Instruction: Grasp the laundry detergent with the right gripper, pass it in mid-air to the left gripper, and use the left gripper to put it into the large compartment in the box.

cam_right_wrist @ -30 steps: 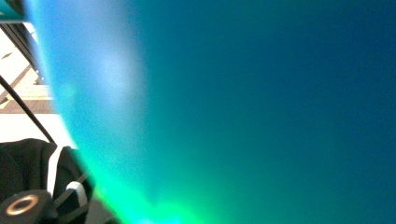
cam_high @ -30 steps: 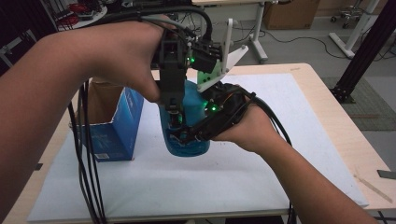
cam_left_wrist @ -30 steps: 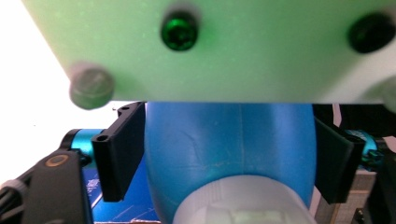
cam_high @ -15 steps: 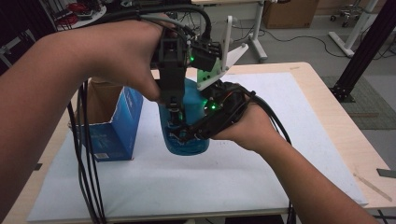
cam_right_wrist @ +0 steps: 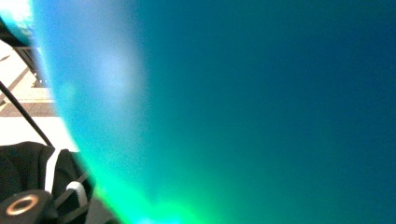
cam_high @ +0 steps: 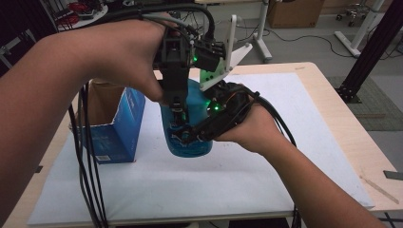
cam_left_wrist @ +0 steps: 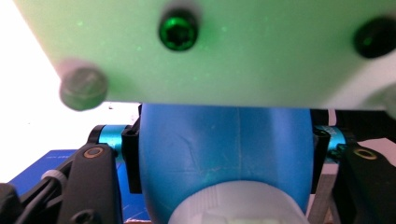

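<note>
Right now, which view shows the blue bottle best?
High view: the blue bottle stands whole on the white mat beside the blue box. Left gripper view gives just its neck, close up, between the jaws. Right gripper view gives a blurred blue wall.

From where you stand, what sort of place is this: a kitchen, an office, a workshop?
Most likely a lab or workshop. The table wears a white mat, cables trail across the floor behind it, and a black metal frame post stands at the right. Equipment on wheels sits beyond.

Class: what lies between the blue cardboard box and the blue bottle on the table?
In the high view, only bare white mat separates the blue cardboard box from the blue bottle.
</note>
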Available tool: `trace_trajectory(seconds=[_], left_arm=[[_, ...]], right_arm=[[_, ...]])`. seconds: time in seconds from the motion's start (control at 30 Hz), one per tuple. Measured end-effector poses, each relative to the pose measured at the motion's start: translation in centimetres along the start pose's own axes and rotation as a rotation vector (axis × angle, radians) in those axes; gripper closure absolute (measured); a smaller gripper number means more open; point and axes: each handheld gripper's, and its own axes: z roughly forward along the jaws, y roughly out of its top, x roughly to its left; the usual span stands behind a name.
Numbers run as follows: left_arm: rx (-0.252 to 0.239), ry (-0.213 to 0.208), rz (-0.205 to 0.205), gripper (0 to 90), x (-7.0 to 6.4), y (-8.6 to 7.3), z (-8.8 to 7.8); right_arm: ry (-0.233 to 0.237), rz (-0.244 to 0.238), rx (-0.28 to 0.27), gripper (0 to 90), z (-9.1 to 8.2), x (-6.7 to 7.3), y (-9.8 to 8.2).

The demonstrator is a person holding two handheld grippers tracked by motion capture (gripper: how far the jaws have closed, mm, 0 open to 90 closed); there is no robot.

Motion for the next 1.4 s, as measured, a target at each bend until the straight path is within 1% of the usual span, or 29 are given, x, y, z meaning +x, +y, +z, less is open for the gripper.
trace_trajectory(seconds=[0.1, 0.17, 0.2, 0.33, 0.4, 0.5, 0.53, 0.57, 0.6, 0.7, 0.73, 0.77, 0.83, 0.93, 0.97, 1.0, 1.03, 1.23, 1.3, 1.37, 1.4], left_arm=[[0.002, 0.008, 0.006, 38.7, 0.0, 0.0, 0.0], [0.004, 0.006, 0.002, 38.9, -0.1, 0.0, 0.0], [0.004, 0.008, 0.007, 39.0, -0.1, 0.0, 0.0], [0.009, -0.004, 0.001, 39.2, -0.1, 0.0, -0.1], [0.014, -0.007, -0.004, 39.3, -0.2, 0.0, -0.1], [0.004, -0.007, -0.008, 39.3, -0.3, -0.1, -0.1], [0.003, -0.012, -0.007, 39.3, -0.2, -0.1, -0.2], [-0.005, -0.014, -0.015, 39.3, -0.3, -0.2, -0.1], [0.002, -0.017, -0.007, 39.3, -0.2, -0.2, -0.2], [0.002, -0.011, -0.009, 39.3, -0.1, -0.3, -0.3], [-0.003, -0.01, -0.016, 39.3, -0.1, -0.4, -0.3], [0.001, -0.008, -0.016, 39.2, -0.1, -0.5, -0.3], [0.008, -0.005, -0.023, 39.2, 0.1, -0.7, -0.4], [0.01, -0.002, -0.043, 39.2, 0.3, -1.1, -0.4], [0.012, -0.002, -0.045, 39.2, 0.4, -1.2, -0.5], [0.01, 0.0, -0.053, 39.2, 0.4, -1.3, -0.5], [0.013, 0.0, -0.054, 39.2, 0.5, -1.4, -0.6], [0.003, -0.014, -0.085, 39.2, 0.9, -2.5, -1.2], [0.005, -0.013, -0.101, 39.2, 0.9, -2.9, -1.4], [0.007, -0.01, -0.117, 39.1, 0.9, -3.4, -1.7], [0.008, -0.009, -0.124, 39.2, 1.0, -3.6, -1.8]], right_arm=[[-0.002, -0.001, -0.001, 46.3, 0.0, 0.0, 0.0], [-0.001, -0.002, -0.002, 46.3, 0.0, 0.0, 0.0], [0.001, -0.003, -0.003, 46.3, 0.0, 0.0, 0.0], [0.004, -0.004, -0.005, 46.0, 0.0, 0.0, 0.0], [0.014, -0.001, -0.008, 45.8, 0.1, 0.1, 0.0], [0.012, -0.002, -0.018, 45.2, 0.1, 0.2, 0.0], [0.022, 0.002, -0.023, 44.7, 0.0, 0.3, -0.1], [0.03, 0.001, -0.026, 43.9, -0.1, 0.3, -0.1], [0.029, -0.006, -0.031, 42.6, -0.1, 0.4, -0.2], [-0.012, -0.022, -0.023, 32.4, -0.4, 0.6, -0.6], [-0.027, -0.02, -0.019, 31.1, -0.6, 0.6, -0.8], [-0.027, -0.011, -0.018, 28.9, -0.9, 0.6, -1.0], [-0.043, -0.004, -0.014, 23.0, -1.5, 0.5, -1.4], [-0.076, 0.001, -0.003, 18.8, -2.6, 0.3, -1.8], [-0.082, 0.009, 0.004, 17.8, -3.0, 0.2, -1.9], [-0.096, 0.005, 0.009, 17.2, -3.2, 0.2, -2.0], [-0.112, 0.007, 0.015, 13.1, -3.6, 0.1, -2.1], [-0.165, 0.022, 0.048, 11.7, -5.5, -0.7, -2.7], [-0.201, 0.027, 0.053, 11.4, -6.2, -0.8, -2.7], [-0.222, 0.027, 0.053, 11.4, -6.9, -0.9, -2.7], [-0.24, 0.022, 0.063, 11.4, -7.2, -0.9, -2.7]])
